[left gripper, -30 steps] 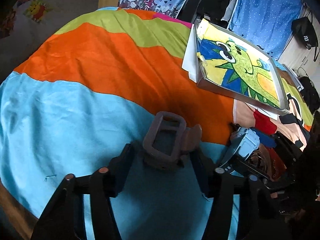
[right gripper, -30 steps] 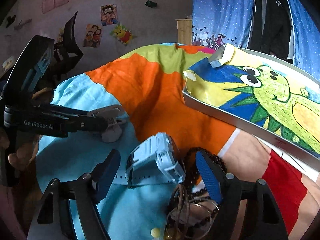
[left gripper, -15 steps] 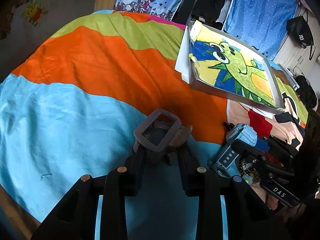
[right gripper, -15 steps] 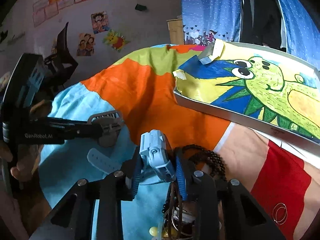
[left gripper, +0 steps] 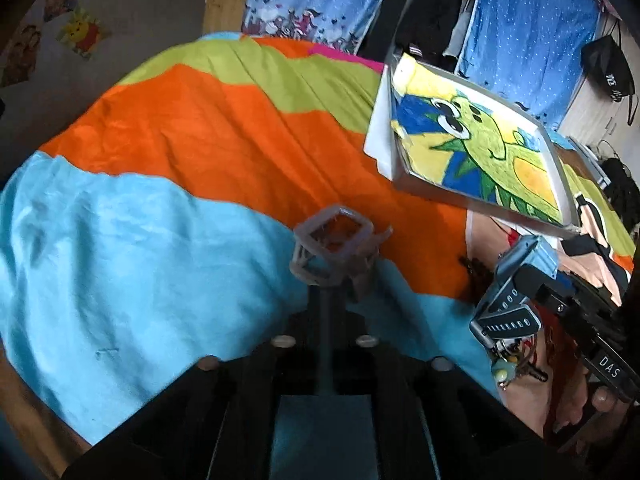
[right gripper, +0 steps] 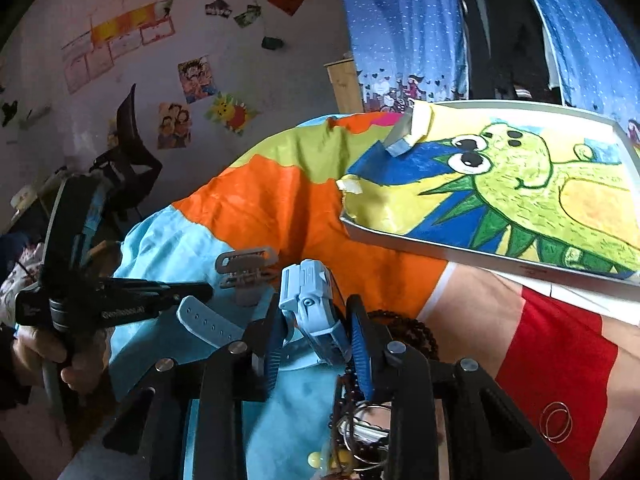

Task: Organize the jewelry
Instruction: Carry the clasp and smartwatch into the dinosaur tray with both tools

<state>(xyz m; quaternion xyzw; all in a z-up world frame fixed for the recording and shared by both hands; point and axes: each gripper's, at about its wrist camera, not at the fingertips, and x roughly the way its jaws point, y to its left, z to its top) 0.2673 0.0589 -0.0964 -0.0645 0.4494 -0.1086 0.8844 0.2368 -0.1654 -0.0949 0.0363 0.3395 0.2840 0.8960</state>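
A grey rubber watch (left gripper: 334, 246) stands tilted up off the bedspread, its lower part between my left gripper (left gripper: 326, 292) jaws. These jaws are closing, and the pads press on it. From the right wrist view, the same grey watch (right gripper: 244, 268) sits at the tip of the left gripper (right gripper: 208, 290). My right gripper (right gripper: 316, 328) is shut on a light blue watch (right gripper: 310, 300), held on edge. Its strap (right gripper: 208, 324) trails to the left. In the left wrist view the blue watch (left gripper: 516, 280) hangs at the right.
A white tray (right gripper: 440, 248) lined with a green dinosaur drawing lies on the striped bedspread (left gripper: 200, 152), at the far right. Dark bead bracelets (right gripper: 404, 328) and metal bangles (right gripper: 360, 428) are piled under the right gripper. Thin wire rings (right gripper: 556, 422) lie on a red patch.
Both grippers went from open around their watches to closed on them. The grey watch has tipped up from lying flat. The blue watch has turned on edge and risen a little.
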